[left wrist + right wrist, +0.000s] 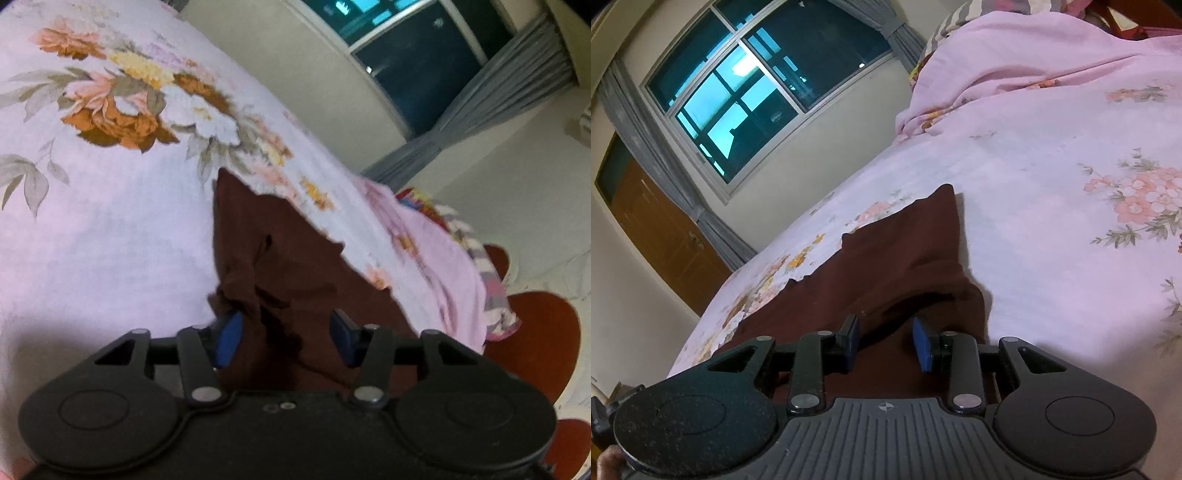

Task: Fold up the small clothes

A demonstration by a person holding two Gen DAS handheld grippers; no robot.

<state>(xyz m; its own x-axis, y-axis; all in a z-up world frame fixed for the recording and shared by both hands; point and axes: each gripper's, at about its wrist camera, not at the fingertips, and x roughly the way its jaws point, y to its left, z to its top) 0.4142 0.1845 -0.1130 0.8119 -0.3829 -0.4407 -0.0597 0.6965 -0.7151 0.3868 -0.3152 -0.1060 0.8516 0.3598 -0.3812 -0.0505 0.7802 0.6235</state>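
Note:
A dark maroon garment (295, 266) lies on a pink floral bedsheet (92, 229). My left gripper (286, 338) is open, its blue pads (229, 341) set apart over the garment's near, bunched edge; the left pad touches a raised fold. In the right wrist view the same maroon garment (897, 258) lies on the sheet (1052, 229). My right gripper (886, 341) is open over its near edge, with a raised fold of cloth between the pads (921, 343). Neither gripper holds the cloth.
A crumpled pink quilt with a striped pillow (480, 280) lies at the bed's far end, also shown in the right wrist view (1015, 74). A window with grey curtains (750, 92) and a wooden door (661, 229) stand beyond the bed. Red-patterned floor (535, 332) lies beside the bed.

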